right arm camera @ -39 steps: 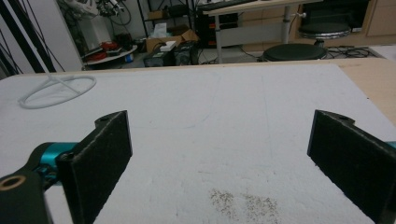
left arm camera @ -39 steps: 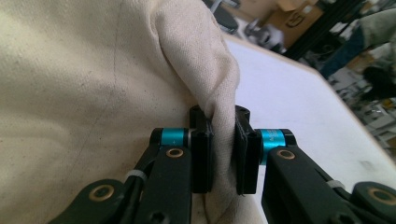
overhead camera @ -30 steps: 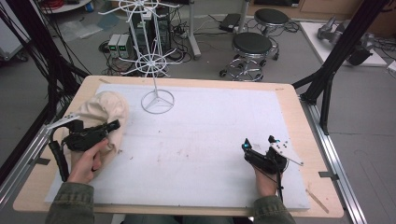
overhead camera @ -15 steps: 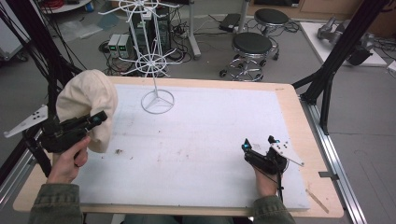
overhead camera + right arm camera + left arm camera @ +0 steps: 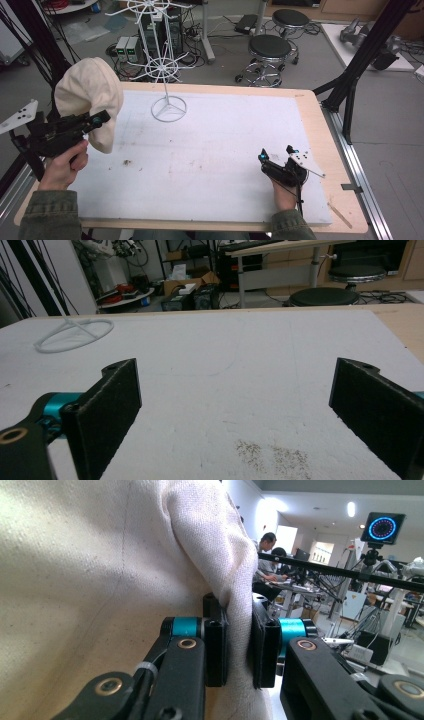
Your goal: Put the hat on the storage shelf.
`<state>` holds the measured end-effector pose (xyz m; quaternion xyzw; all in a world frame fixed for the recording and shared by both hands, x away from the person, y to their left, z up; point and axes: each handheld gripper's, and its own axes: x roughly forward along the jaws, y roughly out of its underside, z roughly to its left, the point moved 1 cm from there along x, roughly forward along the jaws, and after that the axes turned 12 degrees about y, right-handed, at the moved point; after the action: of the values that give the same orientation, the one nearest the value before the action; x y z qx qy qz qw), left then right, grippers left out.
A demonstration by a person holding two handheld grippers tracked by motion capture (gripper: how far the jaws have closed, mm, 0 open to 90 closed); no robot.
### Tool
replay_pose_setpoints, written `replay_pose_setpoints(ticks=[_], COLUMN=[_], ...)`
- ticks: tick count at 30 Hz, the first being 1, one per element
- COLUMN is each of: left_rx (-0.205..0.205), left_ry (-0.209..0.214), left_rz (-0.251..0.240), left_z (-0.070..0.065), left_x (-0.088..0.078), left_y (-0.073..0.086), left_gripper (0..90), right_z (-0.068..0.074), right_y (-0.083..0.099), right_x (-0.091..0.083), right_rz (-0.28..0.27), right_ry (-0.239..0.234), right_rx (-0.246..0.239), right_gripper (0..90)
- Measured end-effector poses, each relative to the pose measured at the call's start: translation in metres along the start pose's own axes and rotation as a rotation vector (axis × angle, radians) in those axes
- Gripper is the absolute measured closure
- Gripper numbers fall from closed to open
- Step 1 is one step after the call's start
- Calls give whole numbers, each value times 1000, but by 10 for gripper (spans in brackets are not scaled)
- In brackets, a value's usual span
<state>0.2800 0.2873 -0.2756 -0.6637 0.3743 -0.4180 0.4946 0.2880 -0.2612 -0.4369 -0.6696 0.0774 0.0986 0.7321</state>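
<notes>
White foam [image 5: 225, 150] covers the table [image 5: 320, 115], with a wire rack [image 5: 162, 65] standing at its far edge. Left gripper [image 5: 97, 119] is raised over the table's left side, jaws clenched on a fold of a cream cloth [image 5: 90, 95] that hangs clear of the foam. Right gripper [image 5: 276, 154] rests on the foam near the right, jaws spread wide and empty.

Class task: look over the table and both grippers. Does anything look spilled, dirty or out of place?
Yes: brownish specks lie scattered on the white mat, one patch by the right gripper, another smudge nearer the left gripper. The cream hat is held aloft by the left gripper.
</notes>
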Motion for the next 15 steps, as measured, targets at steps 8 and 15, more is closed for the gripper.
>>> replay_pose_setpoints(ticks=[8, 15], left_rx=[26, 52], left_ry=[8, 7], left_rz=[3, 29], left_z=[-1, 4], left_x=[13, 30], left_y=[-21, -47], left_gripper=[796, 796], right_z=[0, 1], right_y=[0, 0], right_x=[0, 0], right_rz=[-1, 0], right_ry=[-6, -8], right_rx=[-5, -3], right_gripper=[54, 54])
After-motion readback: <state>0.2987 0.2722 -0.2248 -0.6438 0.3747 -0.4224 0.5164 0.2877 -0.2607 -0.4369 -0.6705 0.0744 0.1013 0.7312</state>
